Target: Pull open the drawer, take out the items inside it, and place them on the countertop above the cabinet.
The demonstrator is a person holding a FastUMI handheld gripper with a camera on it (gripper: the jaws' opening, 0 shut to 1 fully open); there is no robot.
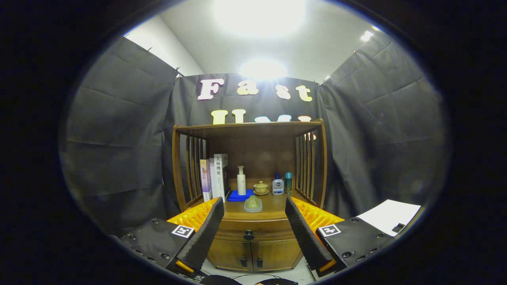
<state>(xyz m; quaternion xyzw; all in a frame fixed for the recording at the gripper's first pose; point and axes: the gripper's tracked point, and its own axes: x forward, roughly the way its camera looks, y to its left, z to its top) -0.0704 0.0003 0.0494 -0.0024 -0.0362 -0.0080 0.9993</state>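
Note:
A wooden cabinet (pixel 253 245) stands ahead, beyond my fingers. Its drawer (pixel 273 229) is closed, with a dark round knob (pixel 248 236) on its front, seen between my fingers. The countertop (pixel 273 206) above the drawer carries a pale green cone-shaped item (pixel 253 204) near its front edge. My gripper (pixel 253 231) is open, its two fingers wide apart and holding nothing, some distance short of the cabinet and level with the drawer.
At the back of the countertop stand books (pixel 216 178), a white bottle (pixel 241 181) on a blue cloth (pixel 240 195), a yellow lidded cup (pixel 261 188), a small pump bottle (pixel 278 185) and a teal bottle (pixel 288 182). Slatted wooden sides (pixel 307 166) and a shelf top (pixel 249 127) enclose it. Two small doors (pixel 253 253) sit below the drawer.

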